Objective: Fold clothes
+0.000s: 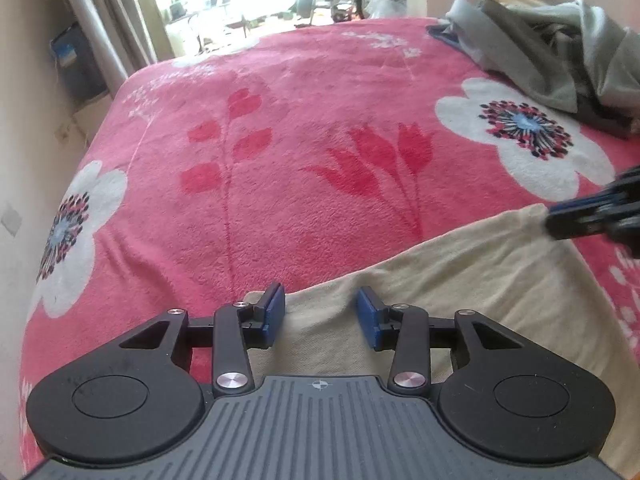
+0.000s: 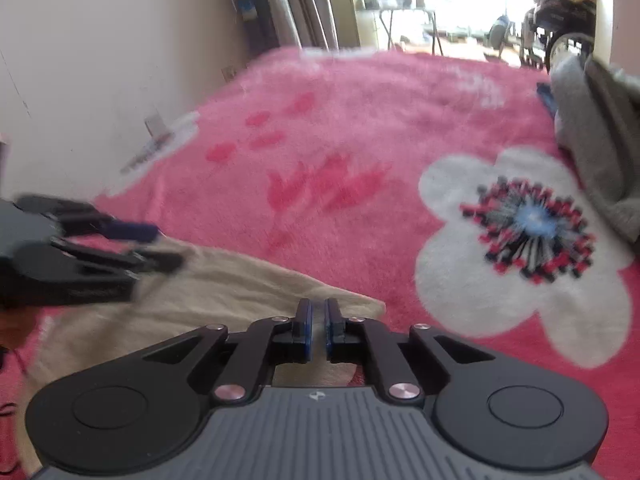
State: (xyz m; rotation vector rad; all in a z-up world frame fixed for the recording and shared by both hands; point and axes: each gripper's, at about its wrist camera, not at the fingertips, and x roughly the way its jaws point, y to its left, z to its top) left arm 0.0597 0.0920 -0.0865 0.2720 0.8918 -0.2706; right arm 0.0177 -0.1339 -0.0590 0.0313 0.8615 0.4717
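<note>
We find no readable text, label, brand or number anywhere; the small crosshair marks on the ribbed grey gripper bodies [image 1: 319,385] carry no lettering.

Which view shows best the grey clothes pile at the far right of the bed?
The left wrist view: the grey pile is sharp there, and its folds and a dark layer underneath can be seen. In the right wrist view the pile is blurred and cut by the picture's right edge.

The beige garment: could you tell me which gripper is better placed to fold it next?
Probably right: the right gripper is shut on a corner of the beige garment and could carry it over. The left gripper is open above its edge, gripping nothing.
</note>
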